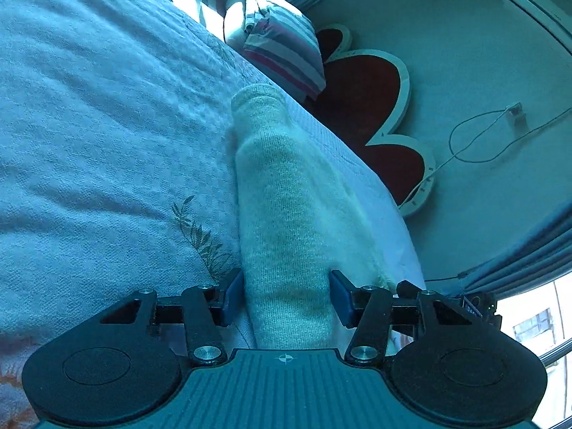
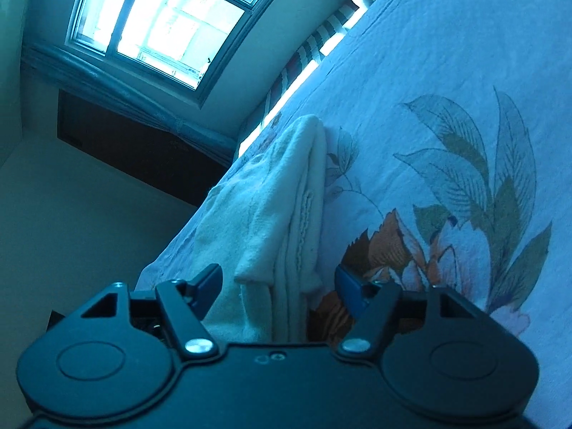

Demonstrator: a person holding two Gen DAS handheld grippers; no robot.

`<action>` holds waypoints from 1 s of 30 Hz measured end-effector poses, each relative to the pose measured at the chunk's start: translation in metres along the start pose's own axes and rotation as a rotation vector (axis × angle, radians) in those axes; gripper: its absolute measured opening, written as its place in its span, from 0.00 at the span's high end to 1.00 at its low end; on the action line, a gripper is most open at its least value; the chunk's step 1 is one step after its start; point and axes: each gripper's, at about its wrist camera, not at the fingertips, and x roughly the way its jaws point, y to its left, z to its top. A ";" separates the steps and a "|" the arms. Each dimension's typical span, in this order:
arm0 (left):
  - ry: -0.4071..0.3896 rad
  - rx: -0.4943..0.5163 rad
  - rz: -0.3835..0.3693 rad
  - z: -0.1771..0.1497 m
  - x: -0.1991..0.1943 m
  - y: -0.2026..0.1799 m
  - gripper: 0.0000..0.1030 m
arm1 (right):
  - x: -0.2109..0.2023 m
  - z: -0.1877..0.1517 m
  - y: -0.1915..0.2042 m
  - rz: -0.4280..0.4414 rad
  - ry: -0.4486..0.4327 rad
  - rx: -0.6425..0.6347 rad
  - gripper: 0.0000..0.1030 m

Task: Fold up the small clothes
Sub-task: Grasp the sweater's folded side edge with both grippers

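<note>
1. Your left gripper [image 1: 286,298] has its blue fingers [image 1: 231,296] spread wide, one on each side of a cream knit garment [image 1: 286,200]; whether the pads press the knit cannot be told.
2. In the left wrist view that garment lies as a long folded band on the quilted bedspread [image 1: 89,125], running away from your gripper along the bed's edge toward a striped pillow [image 1: 282,46] at the far end.
3. A leaf print [image 1: 200,236] sits on the bedspread just beside the band's near part.
4. Past the bed's edge you see a red lobed panel with a white rim [image 1: 364,93], a white cable [image 1: 479,139] running to a wall socket [image 1: 516,112], and an air conditioner [image 1: 536,3] on the wall.
5. Your right gripper [image 2: 279,286] is also wide open, its fingers [image 2: 348,287] either side of the garment [image 2: 286,207] and clear of it.
6. In the right wrist view the cream garment shows layered folds and a stitched seam, lying near the bed's edge.
7. A large flower and leaf print [image 2: 464,193] covers the bedspread [image 2: 447,35] beside the garment.
8. A window [image 2: 168,18] stands beyond the bed.
</note>
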 end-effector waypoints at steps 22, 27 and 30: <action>-0.027 0.041 -0.053 0.018 0.027 0.002 0.58 | 0.041 0.029 -0.008 0.115 0.106 -0.045 0.66; -0.067 0.083 -0.029 0.014 0.014 -0.016 0.62 | 0.034 0.022 -0.001 0.104 0.082 -0.065 0.68; -0.088 0.136 -0.027 0.016 0.000 -0.036 0.62 | 0.028 0.019 0.013 0.102 0.065 -0.094 0.69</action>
